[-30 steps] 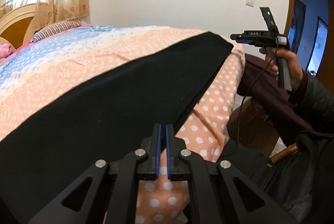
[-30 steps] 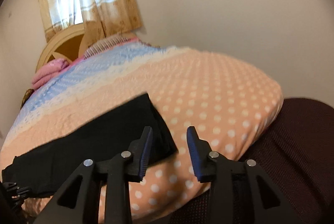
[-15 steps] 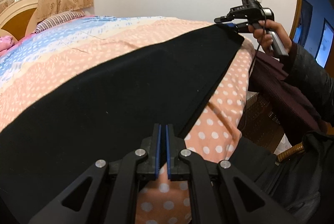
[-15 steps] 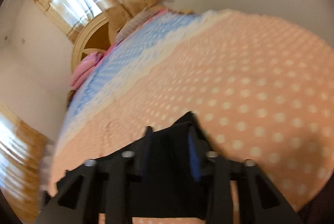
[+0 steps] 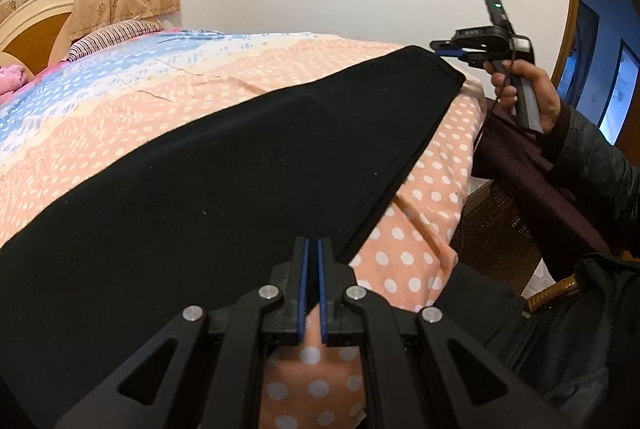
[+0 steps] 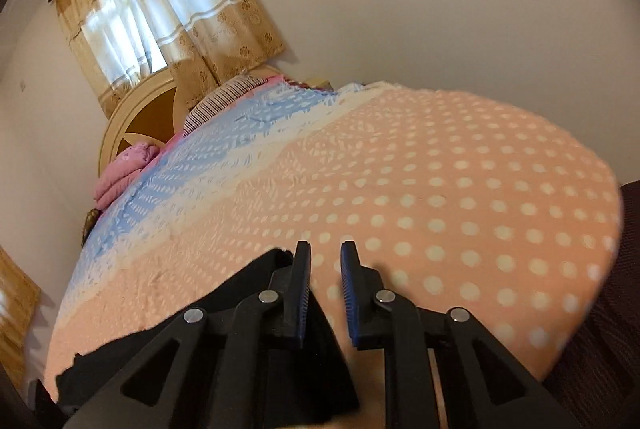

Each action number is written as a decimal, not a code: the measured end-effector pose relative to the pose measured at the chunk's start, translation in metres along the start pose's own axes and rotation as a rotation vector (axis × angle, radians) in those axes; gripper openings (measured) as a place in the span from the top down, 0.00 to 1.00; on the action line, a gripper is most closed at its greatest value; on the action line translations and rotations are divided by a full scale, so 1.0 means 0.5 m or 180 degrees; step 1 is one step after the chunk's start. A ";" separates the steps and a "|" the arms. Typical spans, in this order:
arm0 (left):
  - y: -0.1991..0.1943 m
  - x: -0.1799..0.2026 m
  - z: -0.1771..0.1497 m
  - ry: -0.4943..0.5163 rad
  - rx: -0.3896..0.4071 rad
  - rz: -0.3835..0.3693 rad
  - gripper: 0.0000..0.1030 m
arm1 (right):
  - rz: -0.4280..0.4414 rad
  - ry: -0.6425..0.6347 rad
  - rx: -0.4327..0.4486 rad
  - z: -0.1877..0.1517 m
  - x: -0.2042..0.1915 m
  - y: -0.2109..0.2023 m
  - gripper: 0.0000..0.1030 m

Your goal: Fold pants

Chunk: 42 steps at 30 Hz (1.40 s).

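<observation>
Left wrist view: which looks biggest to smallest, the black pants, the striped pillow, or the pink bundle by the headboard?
1. Black pants, by far.
2. Striped pillow.
3. Pink bundle, cut off by the frame's edge.
The pants lie nearest the camera, so true sizes stay unsure.

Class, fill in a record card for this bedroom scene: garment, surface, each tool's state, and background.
Garment: black pants, laid out long and flat
Surface: bed with peach polka-dot sheet
Left tool: shut, at the pants' near edge; grip on cloth unclear
Right tool: jaws have just been closing, gap showing; at the pants' far corner, no cloth seen between the tips
Background: striped pillow, curtained window
</observation>
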<state>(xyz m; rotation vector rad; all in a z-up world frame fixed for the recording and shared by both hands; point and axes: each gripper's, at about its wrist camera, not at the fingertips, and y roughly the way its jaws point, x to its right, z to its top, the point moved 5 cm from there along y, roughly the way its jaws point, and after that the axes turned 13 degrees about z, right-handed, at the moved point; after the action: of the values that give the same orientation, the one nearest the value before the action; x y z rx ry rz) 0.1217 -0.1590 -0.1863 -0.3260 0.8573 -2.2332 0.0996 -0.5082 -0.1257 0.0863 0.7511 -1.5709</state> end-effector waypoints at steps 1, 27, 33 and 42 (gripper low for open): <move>-0.001 0.002 -0.002 0.0006 0.0001 -0.0013 0.96 | 0.0088 -0.0105 0.0029 -0.003 -0.015 -0.013 0.83; -0.072 -0.132 -0.054 -0.0572 0.0181 0.0500 0.61 | 0.0773 -0.1235 -0.1346 -0.282 -0.328 0.088 0.58; -0.083 -0.136 -0.089 -0.0511 0.0129 0.0534 0.60 | 0.0582 -0.1598 -0.1917 -0.375 -0.343 0.115 0.57; -0.163 -0.279 -0.103 -0.0944 0.0450 0.1199 0.43 | 0.1253 -0.1813 -0.1879 -0.328 -0.522 0.137 0.57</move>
<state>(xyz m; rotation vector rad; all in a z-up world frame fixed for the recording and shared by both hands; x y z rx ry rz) 0.1549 0.0062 -0.1682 -0.3821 0.5471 -1.8267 0.1453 -0.1973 -0.1569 -0.5906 0.6594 -0.8839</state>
